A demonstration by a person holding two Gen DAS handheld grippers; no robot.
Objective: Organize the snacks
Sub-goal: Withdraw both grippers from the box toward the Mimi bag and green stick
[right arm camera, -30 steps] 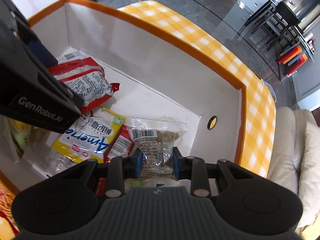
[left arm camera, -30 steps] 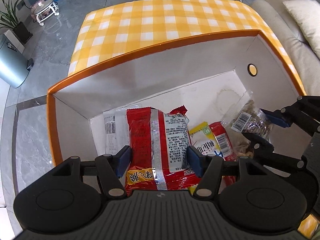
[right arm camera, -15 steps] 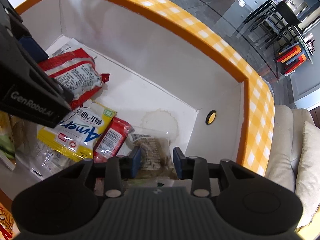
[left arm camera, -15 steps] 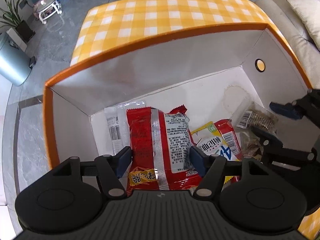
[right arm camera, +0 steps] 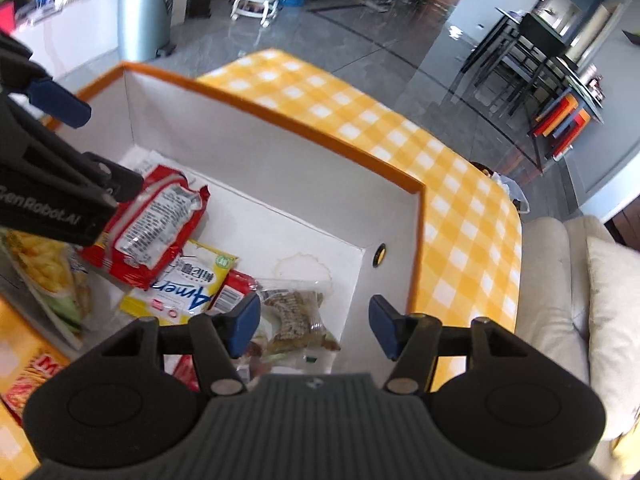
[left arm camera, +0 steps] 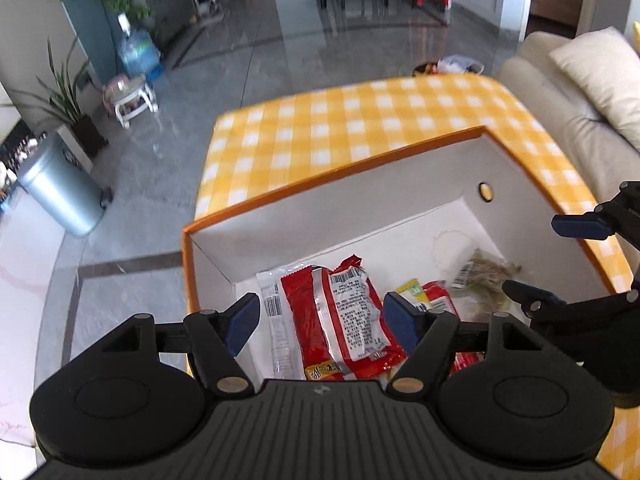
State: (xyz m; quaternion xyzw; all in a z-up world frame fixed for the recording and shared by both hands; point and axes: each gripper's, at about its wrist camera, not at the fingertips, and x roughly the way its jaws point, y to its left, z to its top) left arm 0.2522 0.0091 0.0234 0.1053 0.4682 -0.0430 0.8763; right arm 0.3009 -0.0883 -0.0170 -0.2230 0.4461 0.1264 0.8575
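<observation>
— Since the snacks are what matter, where do they lie?

— All down inside the orange-rimmed box [left arm camera: 320,178]. The red packet [left arm camera: 344,312] lies on the floor of it with a clear-edged sachet [left arm camera: 276,320] beside it; the yellow packet [right arm camera: 188,292] sits just next to that, and the clear bag of brown pieces [right arm camera: 296,316] lies toward the wall with the round hole.

— And the grippers?

— The left gripper [left arm camera: 320,318] hangs over the red packet, its jaws opening, blue pads clear of the wrapper on both sides. The right gripper [right arm camera: 310,324] is above the clear bag, jaws opening too, nothing pinched; the bag rests on the box floor.

— So what might go wrong?

— I'd judge the bags loosely piled: the red packet leans on the yellow one, so a finger dragging across on the way out could flip or shove them. The two tools are also near each other over the box, and a careless swing might knock them together. More snacks wait outside the box, by its near edge [right arm camera: 44,276]; dropping those on top could bury the small ones.
</observation>
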